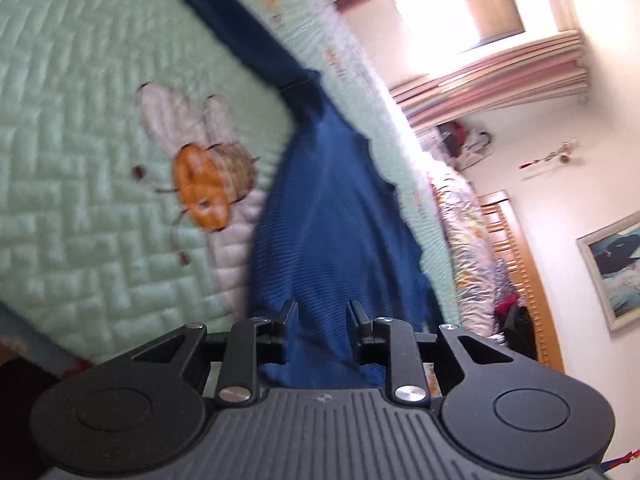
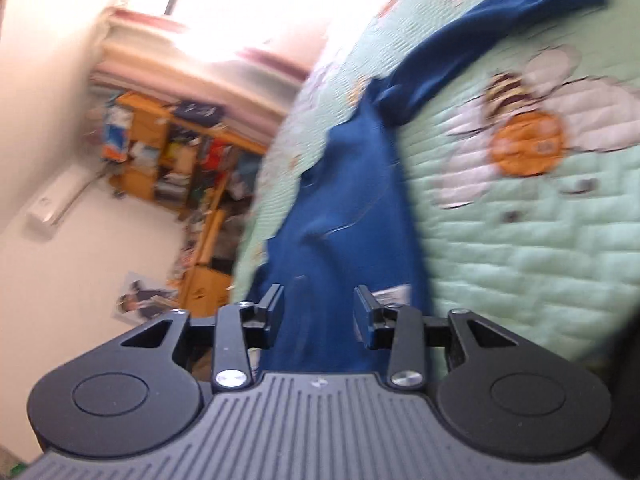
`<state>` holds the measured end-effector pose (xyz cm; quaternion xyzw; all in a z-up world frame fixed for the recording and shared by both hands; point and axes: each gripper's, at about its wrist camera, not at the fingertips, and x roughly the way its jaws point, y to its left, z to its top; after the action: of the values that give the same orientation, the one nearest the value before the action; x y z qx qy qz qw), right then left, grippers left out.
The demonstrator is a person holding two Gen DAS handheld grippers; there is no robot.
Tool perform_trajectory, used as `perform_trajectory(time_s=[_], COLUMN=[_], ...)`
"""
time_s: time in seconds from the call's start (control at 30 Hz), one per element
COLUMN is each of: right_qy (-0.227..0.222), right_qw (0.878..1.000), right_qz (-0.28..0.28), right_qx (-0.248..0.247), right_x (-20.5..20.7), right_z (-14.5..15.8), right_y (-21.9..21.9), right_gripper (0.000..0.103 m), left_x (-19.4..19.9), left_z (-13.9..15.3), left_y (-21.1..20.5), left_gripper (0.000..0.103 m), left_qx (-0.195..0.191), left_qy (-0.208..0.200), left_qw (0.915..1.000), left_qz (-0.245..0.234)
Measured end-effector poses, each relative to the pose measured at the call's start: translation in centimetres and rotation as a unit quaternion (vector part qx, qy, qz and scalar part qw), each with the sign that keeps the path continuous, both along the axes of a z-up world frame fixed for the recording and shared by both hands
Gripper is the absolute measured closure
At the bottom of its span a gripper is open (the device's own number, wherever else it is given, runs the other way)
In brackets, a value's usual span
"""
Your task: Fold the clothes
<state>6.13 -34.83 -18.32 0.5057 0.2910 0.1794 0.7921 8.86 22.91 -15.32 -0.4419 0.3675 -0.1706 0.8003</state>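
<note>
Here your left hand-held gripper [image 1: 322,312] has its fingers apart, and the blue garment [image 1: 320,216] fills the gap between them. The cloth runs between the pads and back toward the gripper body, but you cannot tell from the left wrist view whether either pad touches it. Ahead of this gripper the garment stretches away in a narrowing band, one sleeve [image 1: 224,16] reaching far forward and to the left. It lies on the pale green quilt [image 1: 72,128] of the bed. A stitched bee [image 1: 204,184] sits on the quilt ahead and left of the gripper, just beside the garment's edge. To the right, past the edge of the bed, you have a bright window [image 1: 452,4], pink curtains [image 1: 500,76] and a framed picture [image 1: 616,264] on the wall. The frame is motion-blurred.

Your right hand-held gripper [image 2: 319,306] likewise has its fingers spread, with the blue garment [image 2: 348,184] between them and running under the gripper body. Contact with the pads cannot be read through the blur. A small white label [image 2: 394,293] shows on the cloth just beside the right finger. Ahead and to the right a sleeve [image 2: 500,36] angles off across the quilt [image 2: 520,264]. A second stitched bee [image 2: 528,140] lies right of the garment, apart from it. Left of this gripper, beyond the bed, stands a cluttered wooden shelf [image 2: 168,148] against the wall.
</note>
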Motion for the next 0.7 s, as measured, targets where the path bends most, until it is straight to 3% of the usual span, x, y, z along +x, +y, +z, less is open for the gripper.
perform_trajectory(time_s=[0.13,0.27,0.3,0.37,0.47,0.6,0.7], right_qy=[0.020,0.066,0.068,0.058,0.032,-0.011,0.004], right_qw=[0.999,0.997,0.998,0.998,0.996,0.998,1.000], right_qz=[0.034,0.026,0.011,-0.034,-0.083,-0.060,-0.013], right_qx=[0.030,0.020,0.007,-0.008,-0.022,0.008,0.001], right_x=[3.5,4.5,4.2,2.7,0.6,0.3,2.3], right_z=[-2.4,-5.2,-5.5,-4.5,-2.7,-1.7,-2.7], right_y=[3.1,3.0,2.1,-0.4,-3.4,-2.5,0.9], right_gripper=[0.055,0.056,0.062,0.064,0.057,0.041,0.041], left_x=[0.7,1.5,1.4,0.9,0.4,1.1,1.1], left_z=[0.0,-2.5,-3.4,-4.3,-4.2,-4.0,-3.5], left_y=[-3.3,-5.8,-6.1,-5.9,-5.2,-6.2,-7.5], left_gripper=[0.064,0.064,0.065,0.068,0.061,0.057,0.053], left_qx=[-0.006,0.034,0.047,0.041,0.022,0.020,0.053], left_qy=[-0.013,0.038,0.057,0.062,0.048,0.031,0.032], left_qw=[0.9993,0.9970,0.9955,0.9958,0.9977,0.9983,0.9970], left_qz=[-0.034,-0.058,-0.059,-0.054,-0.042,-0.044,-0.046])
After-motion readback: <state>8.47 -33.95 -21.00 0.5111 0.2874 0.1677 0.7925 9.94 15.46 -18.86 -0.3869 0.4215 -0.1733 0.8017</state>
